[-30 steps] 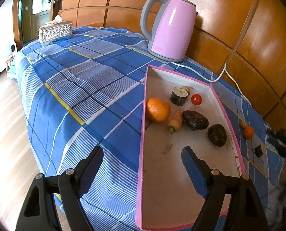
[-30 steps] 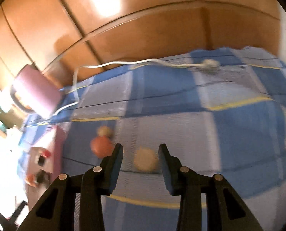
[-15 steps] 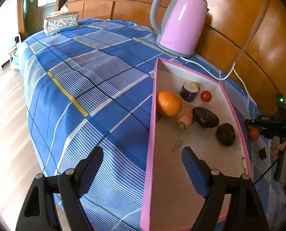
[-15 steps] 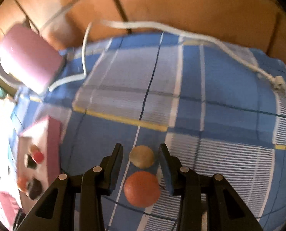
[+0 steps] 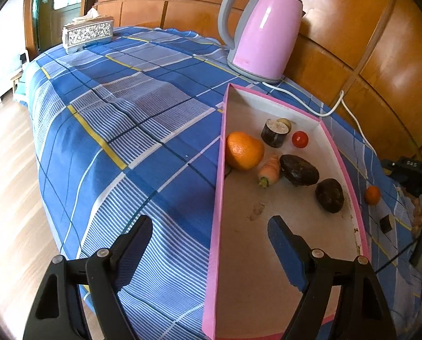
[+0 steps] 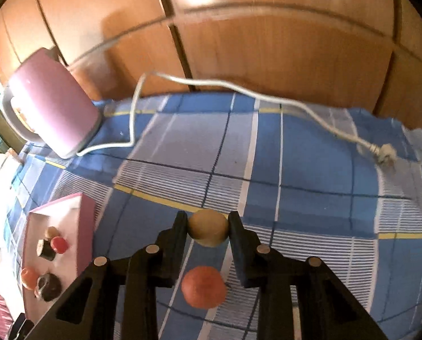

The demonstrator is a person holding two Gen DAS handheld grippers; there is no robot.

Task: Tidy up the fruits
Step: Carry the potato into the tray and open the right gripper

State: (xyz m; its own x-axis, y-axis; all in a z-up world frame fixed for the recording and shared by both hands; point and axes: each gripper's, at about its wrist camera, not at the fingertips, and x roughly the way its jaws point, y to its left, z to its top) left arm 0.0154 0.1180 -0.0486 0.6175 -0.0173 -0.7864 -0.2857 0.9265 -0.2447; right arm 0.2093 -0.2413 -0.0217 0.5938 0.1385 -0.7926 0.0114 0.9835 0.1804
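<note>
A pink-rimmed white tray (image 5: 350, 175) lies on the blue plaid cloth and holds an orange (image 5: 243, 150), a carrot piece (image 5: 270, 168), two dark avocados (image 5: 299, 170), a small tomato (image 5: 300, 139) and a dark cut roll (image 5: 275, 133). My left gripper (image 5: 211, 243) is open and empty, straddling the tray's near left rim. My right gripper (image 6: 208, 228) is shut on a small tan round fruit (image 6: 208, 227), held over the cloth. A small orange fruit (image 6: 204, 286) lies below it between the fingers; it also shows in the left wrist view (image 5: 372, 195).
A pink kettle (image 5: 263, 31) stands behind the tray; its white cord (image 6: 239, 87) trails along the cloth to a plug (image 6: 385, 154). A tissue box (image 5: 87, 31) sits at the far corner. A small dark piece (image 5: 386, 223) lies right of the tray. Wood panels back the table.
My right gripper moved onto the tan fruit and closed on it. My left gripper shifted slightly, staying open over the tray's edge.
</note>
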